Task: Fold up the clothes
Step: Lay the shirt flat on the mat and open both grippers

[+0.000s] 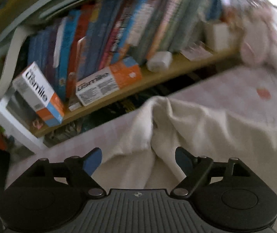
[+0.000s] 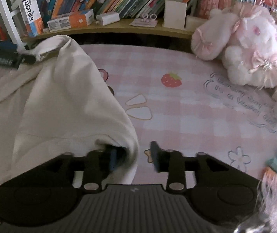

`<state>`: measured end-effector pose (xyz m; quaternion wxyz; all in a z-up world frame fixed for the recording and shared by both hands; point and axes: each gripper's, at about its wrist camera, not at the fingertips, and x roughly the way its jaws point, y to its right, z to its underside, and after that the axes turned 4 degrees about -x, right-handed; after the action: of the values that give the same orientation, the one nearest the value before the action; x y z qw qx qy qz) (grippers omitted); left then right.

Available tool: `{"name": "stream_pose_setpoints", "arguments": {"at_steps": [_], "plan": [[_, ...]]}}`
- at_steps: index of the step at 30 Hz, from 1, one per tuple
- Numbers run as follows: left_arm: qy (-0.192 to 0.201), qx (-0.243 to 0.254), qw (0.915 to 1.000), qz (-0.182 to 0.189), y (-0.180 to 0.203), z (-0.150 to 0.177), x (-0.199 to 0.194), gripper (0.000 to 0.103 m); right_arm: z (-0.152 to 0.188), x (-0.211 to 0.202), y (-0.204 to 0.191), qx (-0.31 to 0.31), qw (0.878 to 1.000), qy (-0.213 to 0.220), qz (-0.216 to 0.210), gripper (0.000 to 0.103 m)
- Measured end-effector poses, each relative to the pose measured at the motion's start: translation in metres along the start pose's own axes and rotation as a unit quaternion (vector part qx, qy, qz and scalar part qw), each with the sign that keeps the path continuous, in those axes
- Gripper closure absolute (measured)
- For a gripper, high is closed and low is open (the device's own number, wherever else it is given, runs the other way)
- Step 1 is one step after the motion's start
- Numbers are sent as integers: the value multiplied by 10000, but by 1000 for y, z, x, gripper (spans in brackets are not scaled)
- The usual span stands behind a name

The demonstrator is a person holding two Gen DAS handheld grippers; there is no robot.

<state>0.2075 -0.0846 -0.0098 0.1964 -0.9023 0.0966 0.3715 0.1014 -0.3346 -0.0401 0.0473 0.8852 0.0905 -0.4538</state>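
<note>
Left wrist view is smeared with blur, so the book spines on the shelf (image 1: pixel 119 89) can't be read or counted, though two orange-and-white usmile boxes (image 1: pixel 107 85) show. One cream garment (image 2: pixel 60 101) lies heaped on the pink checked bed (image 2: pixel 187 112), its near edge hidden behind the tools. Left gripper (image 1: pixel 138 162): jaws wide apart, cloth bunched between, not pinched. Right gripper (image 2: pixel 134 156): jaws apart, a fold draped over the left one. One pink plush toy (image 2: pixel 245 44) sits far right.
</note>
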Motion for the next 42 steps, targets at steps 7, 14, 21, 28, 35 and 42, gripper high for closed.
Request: {"name": "stream_pose_setpoints", "arguments": {"at_steps": [7, 14, 21, 28, 35, 42], "plan": [[185, -44, 9998, 54, 0, 48, -42, 17, 5, -24, -15, -314, 9988, 290, 258, 49], [-52, -1029, 9942, -321, -10, 118, -81, 17, 15, -48, -54, -683, 9962, 540, 70, 47], [-109, -1654, 9844, -590, -27, 169, -119, 17, 36, -51, -118, -1175, 9911, 509, -365, 47], [-19, -1474, 9864, -721, -26, 189, -135, 17, 57, -42, -169, -1527, 9855, 237, -706, 54], [-237, -1219, 9893, -766, -37, 189, -116, 17, 66, -33, -172, -1652, 9853, 65, -438, 56], [-354, -2327, 9698, -646, -85, 196, -96, 18, 70, -35, -160, -1386, 9897, 5, -360, 56]]}}
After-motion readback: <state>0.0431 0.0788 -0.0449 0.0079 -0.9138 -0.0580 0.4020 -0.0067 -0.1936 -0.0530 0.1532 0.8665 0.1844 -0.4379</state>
